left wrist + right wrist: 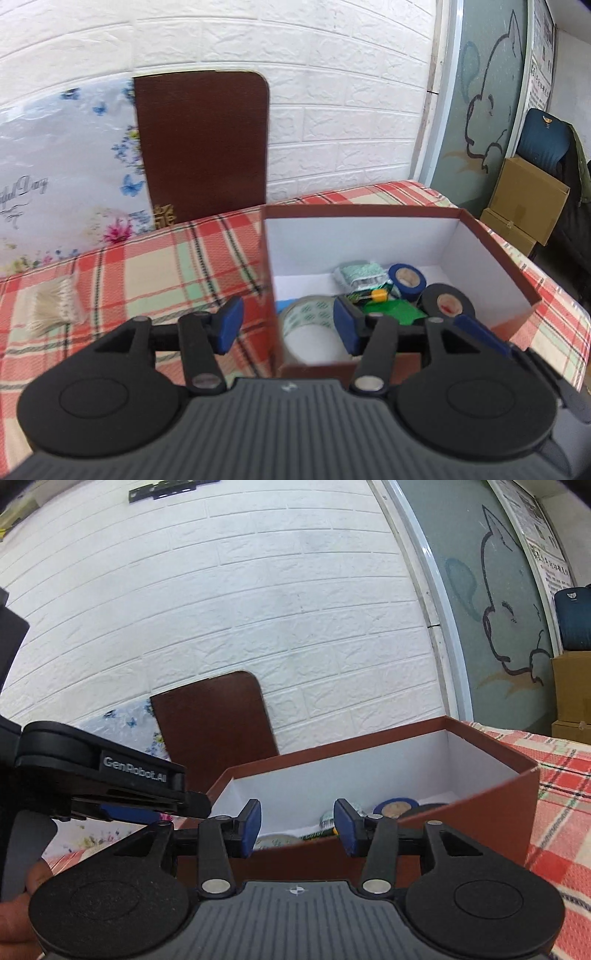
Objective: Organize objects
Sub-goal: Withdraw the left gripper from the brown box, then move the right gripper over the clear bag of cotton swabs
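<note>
Left wrist view: left tool [288, 325] spread wide with nothing between its blue pads, straddling the near left wall of the box [498, 254].
Right wrist view: right tool [297, 827] spread, holding nothing, just short of the box's [480, 786] near wall.
Box contents: clear tape roll [314, 325], blue tape roll [406, 278], black tape roll [447, 302], green packet [391, 310], small bag [356, 275].
Outside the box: packet of cotton swabs [55, 306] lying on the checked bench [147, 266], well to the left.
Backdrop: brown board [201, 147] leaning on the white brick wall [332, 92].
</note>
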Demonstrator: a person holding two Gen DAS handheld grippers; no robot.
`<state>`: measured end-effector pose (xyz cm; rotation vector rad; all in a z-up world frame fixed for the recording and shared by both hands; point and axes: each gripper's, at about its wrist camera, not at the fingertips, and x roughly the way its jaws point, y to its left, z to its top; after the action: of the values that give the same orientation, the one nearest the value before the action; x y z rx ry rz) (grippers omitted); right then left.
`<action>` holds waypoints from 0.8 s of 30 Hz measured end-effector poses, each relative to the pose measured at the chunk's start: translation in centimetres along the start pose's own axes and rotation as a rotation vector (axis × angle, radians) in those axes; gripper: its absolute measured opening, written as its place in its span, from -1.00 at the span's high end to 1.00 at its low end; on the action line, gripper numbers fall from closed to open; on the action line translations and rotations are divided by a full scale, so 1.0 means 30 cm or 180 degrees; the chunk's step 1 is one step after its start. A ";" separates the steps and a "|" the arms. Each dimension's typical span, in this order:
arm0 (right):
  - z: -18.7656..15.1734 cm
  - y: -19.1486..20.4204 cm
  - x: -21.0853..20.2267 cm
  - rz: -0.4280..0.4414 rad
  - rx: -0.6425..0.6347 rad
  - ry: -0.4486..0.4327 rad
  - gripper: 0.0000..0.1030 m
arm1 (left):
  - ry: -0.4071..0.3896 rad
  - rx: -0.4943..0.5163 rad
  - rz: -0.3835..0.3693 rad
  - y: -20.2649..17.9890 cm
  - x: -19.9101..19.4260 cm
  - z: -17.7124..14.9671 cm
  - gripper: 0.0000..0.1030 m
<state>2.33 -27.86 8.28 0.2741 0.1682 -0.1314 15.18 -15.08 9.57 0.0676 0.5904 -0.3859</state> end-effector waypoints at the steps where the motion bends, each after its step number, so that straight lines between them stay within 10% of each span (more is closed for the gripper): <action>1: -0.011 0.004 0.005 0.0016 -0.0018 0.0039 0.05 | -0.0002 0.0005 0.0066 0.014 -0.017 -0.019 -0.11; 13: -0.224 0.188 0.026 0.0416 -0.0236 0.1189 0.04 | 0.0443 -0.0312 0.0702 0.329 -0.097 -0.275 -0.13; 24: -0.311 0.377 0.014 0.0555 -0.0918 0.1423 -0.15 | 0.0510 -0.0509 0.1101 0.596 -0.122 -0.433 -0.32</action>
<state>3.09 -14.49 2.27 0.0253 0.6001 0.1300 12.19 4.93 -0.03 0.0461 0.7513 0.0034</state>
